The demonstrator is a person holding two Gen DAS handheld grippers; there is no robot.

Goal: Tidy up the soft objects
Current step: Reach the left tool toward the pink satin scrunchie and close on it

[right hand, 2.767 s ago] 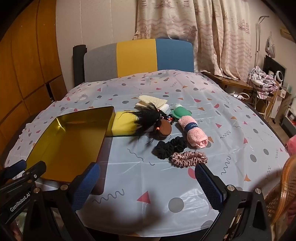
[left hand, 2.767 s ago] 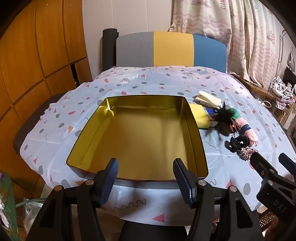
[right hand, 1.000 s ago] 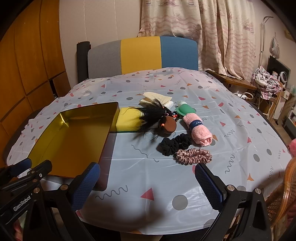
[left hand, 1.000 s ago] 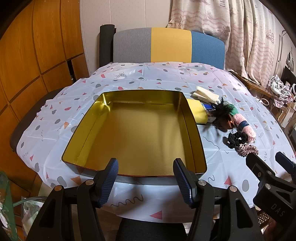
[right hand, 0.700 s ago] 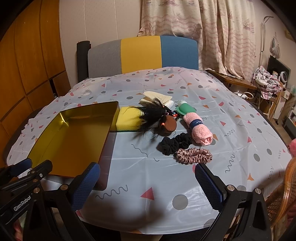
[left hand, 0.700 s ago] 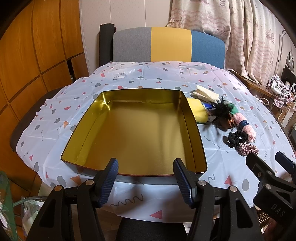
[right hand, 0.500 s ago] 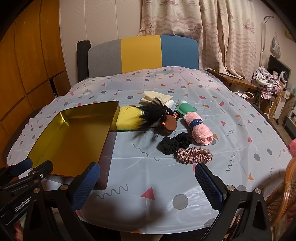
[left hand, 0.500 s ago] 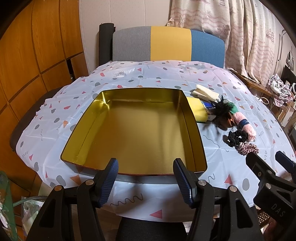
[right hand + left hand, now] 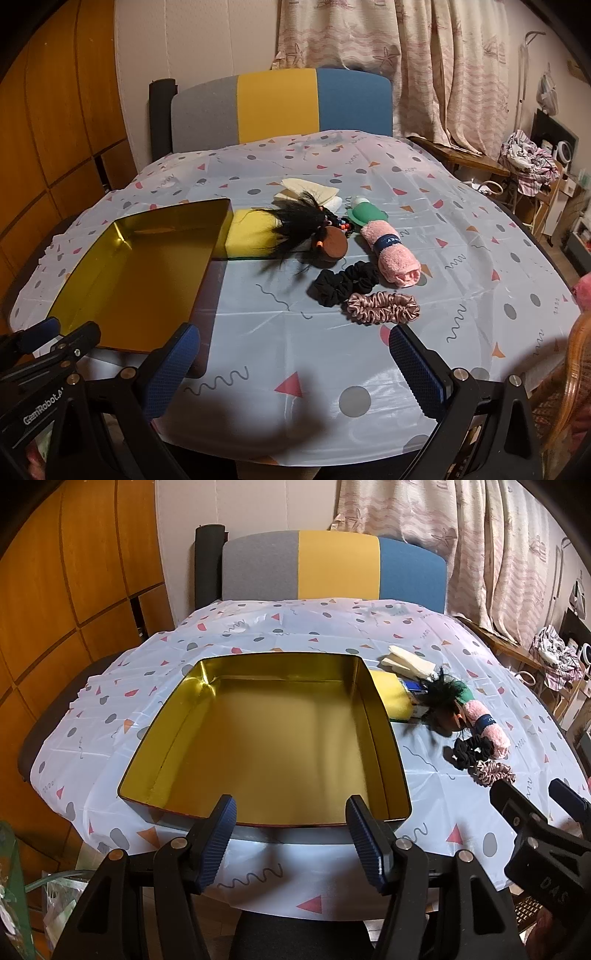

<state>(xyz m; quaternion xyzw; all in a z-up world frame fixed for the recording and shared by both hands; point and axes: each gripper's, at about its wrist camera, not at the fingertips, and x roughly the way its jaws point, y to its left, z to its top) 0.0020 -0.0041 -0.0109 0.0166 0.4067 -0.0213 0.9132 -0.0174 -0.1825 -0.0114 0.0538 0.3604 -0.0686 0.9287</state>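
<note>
Left wrist view: looks straight down into the gold tin (image 9: pixel 273 738), whole floor and all four walls visible, long axis running away from the camera. Left tool (image 9: pixel 291 834) open, blue pads apart, hovering at the tin's near rim, gripping nothing. Soft items crowded small at the right edge of this view, partly overlapping: pink satin scrunchie (image 9: pixel 493 772) half cut off by the right tool's black frame.

Right wrist view: shows the same pile clearly, but the tin (image 9: pixel 136 273) only obliquely, near corner hidden behind the left tool's frame. Right tool (image 9: pixel 295 365) wide open and empty, above the patterned surface (image 9: pixel 461 258), short of the pink satin scrunchie (image 9: pixel 384 307).

Pink satin scrunchie and black scrunchie (image 9: pixel 345 283) lying just beside each other, both stretched left to right. Rolled pink towel (image 9: pixel 391 256) with a dark band, long axis running away from the camera, open spiral end facing near-right. Yellow sponge (image 9: pixel 251 236) touching the tin's right wall. Black-haired doll (image 9: pixel 317 232) sprawled over the sponge, hair hiding its body; green item (image 9: pixel 365 214) and cream cloth (image 9: pixel 310 190) behind, hard to identify
</note>
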